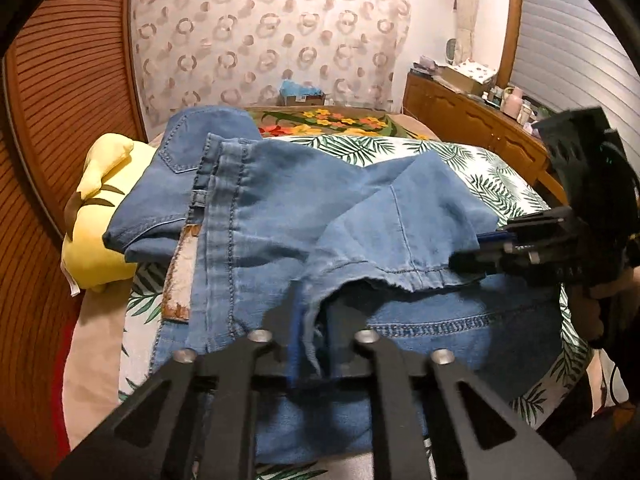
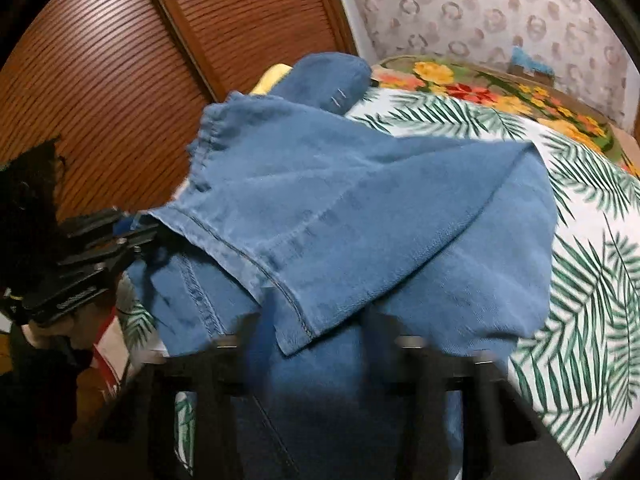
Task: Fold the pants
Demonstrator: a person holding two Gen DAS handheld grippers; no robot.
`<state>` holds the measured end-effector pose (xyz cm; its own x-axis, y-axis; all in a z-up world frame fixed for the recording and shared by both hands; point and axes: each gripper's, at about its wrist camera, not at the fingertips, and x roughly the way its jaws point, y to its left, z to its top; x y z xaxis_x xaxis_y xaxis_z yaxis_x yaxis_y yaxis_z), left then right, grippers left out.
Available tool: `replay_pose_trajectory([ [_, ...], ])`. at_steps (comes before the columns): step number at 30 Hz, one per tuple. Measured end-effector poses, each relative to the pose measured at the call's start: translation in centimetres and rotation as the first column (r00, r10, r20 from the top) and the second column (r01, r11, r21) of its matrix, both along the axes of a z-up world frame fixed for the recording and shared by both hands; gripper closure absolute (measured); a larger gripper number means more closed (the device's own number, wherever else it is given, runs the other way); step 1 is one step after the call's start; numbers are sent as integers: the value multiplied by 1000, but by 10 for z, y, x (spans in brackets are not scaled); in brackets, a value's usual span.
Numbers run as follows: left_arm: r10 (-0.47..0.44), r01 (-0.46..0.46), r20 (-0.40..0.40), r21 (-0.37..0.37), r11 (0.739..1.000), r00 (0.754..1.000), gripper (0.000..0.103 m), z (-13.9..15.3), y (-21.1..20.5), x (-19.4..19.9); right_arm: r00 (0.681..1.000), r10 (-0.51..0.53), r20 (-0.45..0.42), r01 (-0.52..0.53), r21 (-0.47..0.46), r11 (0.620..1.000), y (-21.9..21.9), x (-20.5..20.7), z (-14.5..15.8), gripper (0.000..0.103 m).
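Observation:
Blue denim pants (image 1: 304, 208) lie on a bed with a palm-leaf sheet (image 1: 492, 176), the legs folded back over the waist part. My left gripper (image 1: 310, 320) is shut on the hem of the folded leg near its left corner. My right gripper (image 1: 472, 252) comes in from the right and is shut on the same hem at its other corner. In the right wrist view the pants (image 2: 360, 208) fill the middle, my right gripper (image 2: 316, 320) pinches the hem corner, and the left gripper (image 2: 144, 236) grips the cloth at the left.
A yellow plush toy (image 1: 100, 216) lies at the bed's left edge, partly under the pants. A floral blanket (image 1: 332, 120) lies at the far end. A wooden louvred door (image 2: 120, 60) stands on the left, a cluttered wooden dresser (image 1: 476, 112) on the right.

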<state>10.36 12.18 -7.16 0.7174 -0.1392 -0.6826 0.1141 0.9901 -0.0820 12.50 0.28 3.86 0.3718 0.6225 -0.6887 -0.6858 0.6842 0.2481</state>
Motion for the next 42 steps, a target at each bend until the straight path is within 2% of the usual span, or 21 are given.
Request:
replay_pose_trajectory([
  [4,-18,17,14,17,1000,1000,95,12,-5,-10,995,27,93,-29,27,999,-5,10,25,100],
  [9,-27,28,73,-15,999,997,95,34,-9,-25,969,35,245,-47,44,998,6,18,86,101],
  [14,-21,24,110,-26,999,994,95,50,-7,-39,945,76,317,-99,55,994,28,31,127,101],
  [18,-5,6,81,-14,1000,997,96,42,-4,-39,931,136,338,-146,4,989,57,45,123,101],
  [23,20,-17,48,-45,999,999,95,32,9,-39,945,170,281,-168,-30,985,85,69,94,101],
  [27,48,-47,23,-52,998,999,96,24,19,-40,951,194,241,-191,-36,981,96,98,90,101],
  [33,108,-109,-27,-57,992,994,95,11,33,-35,949,228,219,-217,-76,973,122,113,79,100],
  [35,117,-118,-35,-44,992,993,88,8,33,-32,951,234,204,-220,-89,971,126,118,76,95],
  [37,129,-130,-34,-28,991,991,69,9,35,-31,953,234,193,-216,-111,970,126,122,73,79],
  [38,137,-138,-30,-25,990,990,62,10,36,-30,954,230,191,-210,-119,970,123,123,73,64],
  [39,139,-139,-23,-29,990,990,50,12,37,-30,956,220,194,-198,-123,972,118,124,73,53],
  [42,144,-144,3,-27,989,990,34,19,36,-28,956,199,215,-177,-119,977,94,120,80,51],
])
